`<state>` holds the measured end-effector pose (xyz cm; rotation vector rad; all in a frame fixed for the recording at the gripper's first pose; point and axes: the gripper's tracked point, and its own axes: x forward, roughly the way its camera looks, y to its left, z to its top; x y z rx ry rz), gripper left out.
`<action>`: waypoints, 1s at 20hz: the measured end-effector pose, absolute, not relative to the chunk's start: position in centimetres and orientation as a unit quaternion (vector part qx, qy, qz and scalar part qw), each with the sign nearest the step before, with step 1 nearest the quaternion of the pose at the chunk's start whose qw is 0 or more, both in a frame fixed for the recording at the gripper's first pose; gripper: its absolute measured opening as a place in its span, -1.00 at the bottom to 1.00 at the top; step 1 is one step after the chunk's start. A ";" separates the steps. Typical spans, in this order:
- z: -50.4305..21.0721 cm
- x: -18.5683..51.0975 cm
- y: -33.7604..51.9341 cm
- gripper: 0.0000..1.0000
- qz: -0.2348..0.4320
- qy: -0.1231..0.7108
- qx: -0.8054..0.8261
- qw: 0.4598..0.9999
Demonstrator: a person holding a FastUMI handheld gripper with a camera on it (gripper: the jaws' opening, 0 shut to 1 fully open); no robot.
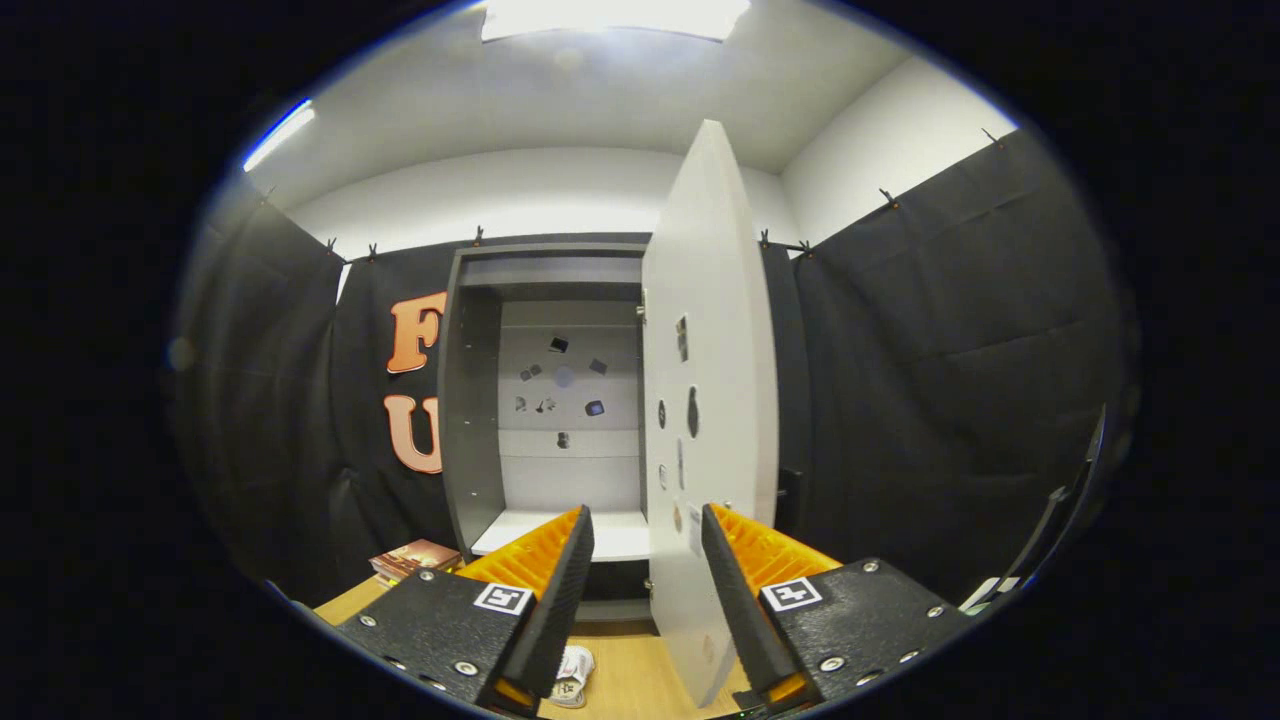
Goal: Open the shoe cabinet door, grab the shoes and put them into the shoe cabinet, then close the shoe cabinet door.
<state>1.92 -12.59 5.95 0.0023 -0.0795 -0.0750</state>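
Black cloth backs the cabinet [545,420]; its door [705,400] stands open at twelve o'clock, spread fingers [648,590] empty, shoe [573,677] still below.

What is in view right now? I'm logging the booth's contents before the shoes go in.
Grey shoe cabinet: one, grey frame with pale interior, beyond the fingers against the black cloth wall.
White cabinet door: one, swung open, its edge between the fingers.
White shoe: one, on the wooden floor, low between the fingers.
Stack of books: one, reddish-brown covers, left of the cabinet's foot.
Small stickers: several, dark, on the cabinet's back panel.
Gripper: one, fingers open, holding nothing.
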 end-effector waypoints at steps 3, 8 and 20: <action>5.8 2.5 -9.3 0.68 -0.022 -0.039 -0.006 0.999; 5.7 3.3 -5.0 0.86 -0.001 -0.038 -0.009 0.999; -2.1 7.2 1.4 0.86 0.015 0.035 -0.013 0.999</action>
